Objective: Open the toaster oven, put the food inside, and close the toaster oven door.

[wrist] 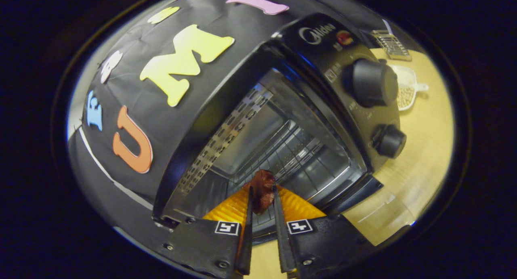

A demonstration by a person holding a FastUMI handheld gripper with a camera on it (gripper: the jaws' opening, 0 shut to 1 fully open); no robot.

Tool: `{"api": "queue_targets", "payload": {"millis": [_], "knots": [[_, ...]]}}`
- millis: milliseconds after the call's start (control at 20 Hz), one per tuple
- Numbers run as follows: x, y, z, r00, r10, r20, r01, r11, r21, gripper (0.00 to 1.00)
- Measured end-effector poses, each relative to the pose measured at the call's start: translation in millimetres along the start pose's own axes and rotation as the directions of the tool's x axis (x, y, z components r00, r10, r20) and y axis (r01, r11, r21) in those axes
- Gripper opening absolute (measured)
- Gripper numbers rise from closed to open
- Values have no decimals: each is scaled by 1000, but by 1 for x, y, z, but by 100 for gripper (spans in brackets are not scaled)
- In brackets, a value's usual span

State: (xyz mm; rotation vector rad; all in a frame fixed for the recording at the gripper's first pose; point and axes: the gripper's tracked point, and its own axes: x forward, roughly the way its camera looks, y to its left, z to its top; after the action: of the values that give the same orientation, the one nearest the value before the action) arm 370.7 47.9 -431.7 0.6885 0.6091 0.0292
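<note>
Hand-held gripper (262,198) clamps food (262,190) btwn fingers, at open toaster oven (282,129).

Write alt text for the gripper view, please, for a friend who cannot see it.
The gripper has its two fingers shut on a dark reddish piece of food, held in front of the open toaster oven, whose wire rack shows inside. Two black knobs sit on its panel; a pale wooden table lies beyond.

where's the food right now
In the gripper view the food sits clamped between the gripper fingers, at the open toaster oven mouth, just ahead of its wire rack.
</note>
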Motion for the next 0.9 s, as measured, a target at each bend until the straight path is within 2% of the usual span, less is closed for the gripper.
{"api": "queue_targets", "payload": {"millis": [50, 150, 300, 550, 650, 750, 900], "knots": [[-3, -4, -3, 999, -34, -10, 33, 998, -61, 35], [-13, -9, -2, 997, -74, 13, 75, 983, -165, 41], [-36, -7, 7, 996, -77, 38, 84, 962, -259, 49], [-94, -3, 13, 997, -61, 46, 74, 935, -346, 65], [-118, -4, 10, 997, -58, 55, 76, 903, -423, 82], [-139, -11, 3, 995, -73, 62, 94, 858, -504, 92], [-164, -25, -17, 992, -99, 72, 122, 806, -578, 93]]}}
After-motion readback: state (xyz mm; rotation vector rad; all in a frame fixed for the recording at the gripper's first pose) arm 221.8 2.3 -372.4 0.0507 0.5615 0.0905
